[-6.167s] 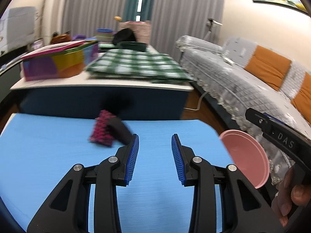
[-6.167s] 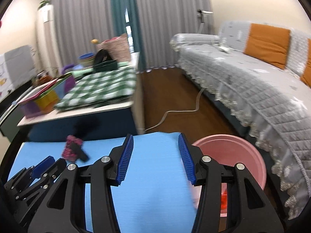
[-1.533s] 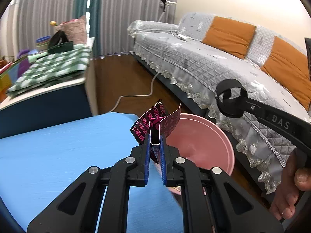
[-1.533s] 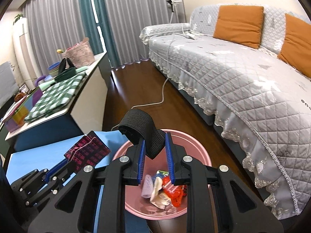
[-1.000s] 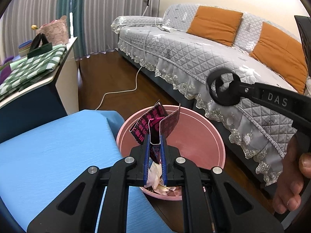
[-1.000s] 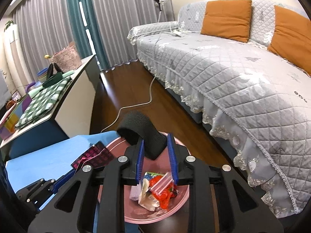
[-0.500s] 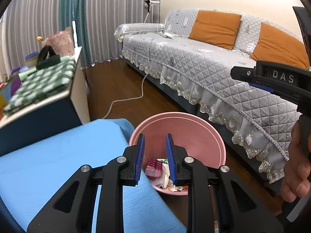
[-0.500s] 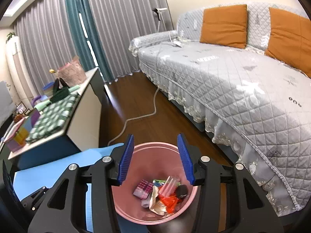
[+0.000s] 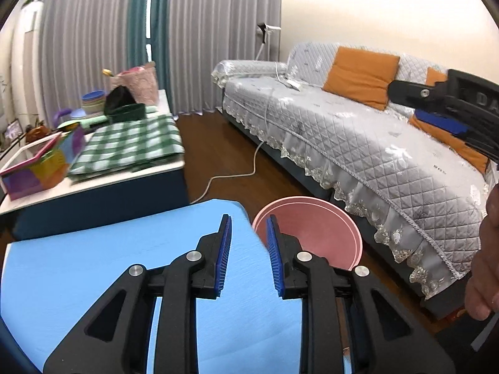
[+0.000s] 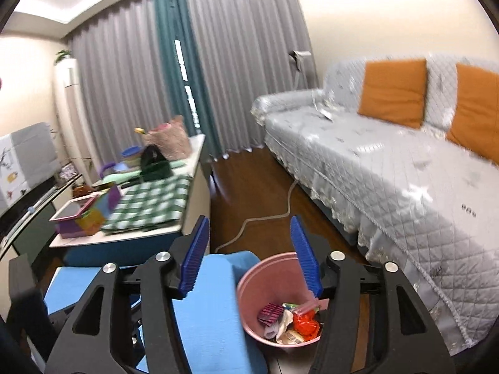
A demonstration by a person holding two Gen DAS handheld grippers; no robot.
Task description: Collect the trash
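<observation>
A pink bin (image 10: 268, 283) stands on the floor beside the blue table (image 10: 205, 305); it holds several pieces of trash, among them a magenta-black wrapper (image 10: 270, 312) and red and white wrappers (image 10: 304, 319). My right gripper (image 10: 249, 243) is open and empty, raised above the bin and the table edge. In the left wrist view the bin (image 9: 315, 227) sits just right of the blue table (image 9: 93, 265). My left gripper (image 9: 248, 233) is open and empty over the table's right corner. The right gripper's body (image 9: 449, 106) shows at the far right.
A grey sofa (image 9: 358, 143) with orange cushions (image 9: 361, 74) runs along the right. A white side table (image 9: 93, 168) with a green checked cloth, a colourful box (image 9: 40, 162) and a basket stands behind the blue table. A white cable (image 9: 230, 174) lies on the wood floor.
Both grippers dropped their items, the wrapper and the black band, into the bin and opened. Since half a second ago both have lifted and pulled back from the bin.
</observation>
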